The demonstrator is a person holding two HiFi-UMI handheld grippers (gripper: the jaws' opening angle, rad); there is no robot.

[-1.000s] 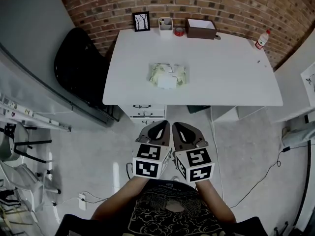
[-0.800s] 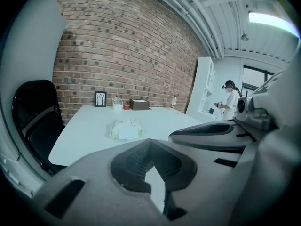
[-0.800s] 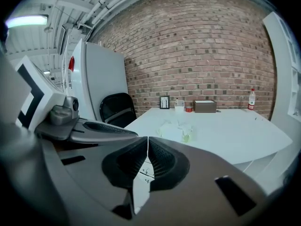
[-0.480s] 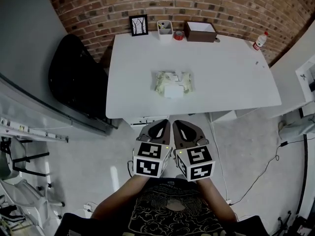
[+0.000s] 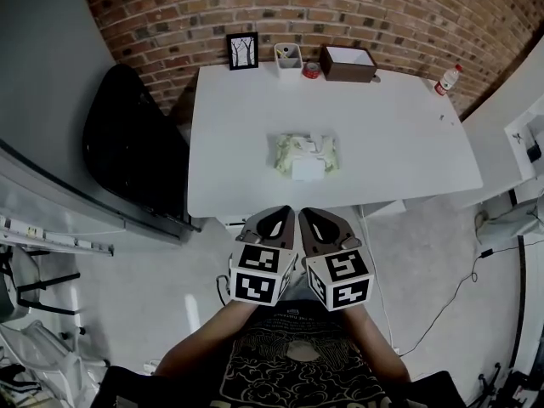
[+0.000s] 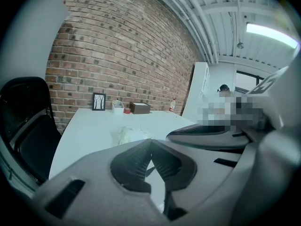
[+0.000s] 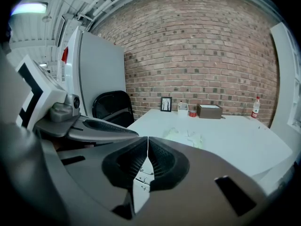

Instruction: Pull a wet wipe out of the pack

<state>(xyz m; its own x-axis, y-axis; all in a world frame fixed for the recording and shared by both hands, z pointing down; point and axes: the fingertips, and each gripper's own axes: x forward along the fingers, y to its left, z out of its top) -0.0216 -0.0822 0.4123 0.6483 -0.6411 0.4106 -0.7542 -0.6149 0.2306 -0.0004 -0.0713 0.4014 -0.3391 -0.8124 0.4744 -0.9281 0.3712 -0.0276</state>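
Both tongs are off the tabletop (image 5: 399, 134), held side by side at my chest, on the near side of the pack (image 5: 306, 153) and well apart from it. Left tongs (image 5: 274, 218): pressed together, nothing in them. Right tongs (image 5: 313, 219): same, tips meeting, empty. The two sets sit just beside each other.

Pack lies flat about mid-tabletop, greenish-white and crumpled. There's a white patch (image 5: 308, 169) at its near edge (flap or wipe, can't tell).

Beyond the pack, in a row along the brick wall (image 5: 382, 7):
- frame (image 5: 243, 50), furthest left
- white cup (image 5: 288, 58)
- small red thing (image 5: 311, 70)
- brown box (image 5: 348, 62)

Bottle (image 5: 447, 80) stands far right of the pack, at the tabletop's back corner. Black chair (image 5: 127, 151) is left of the pack, just beside the tabletop edge.
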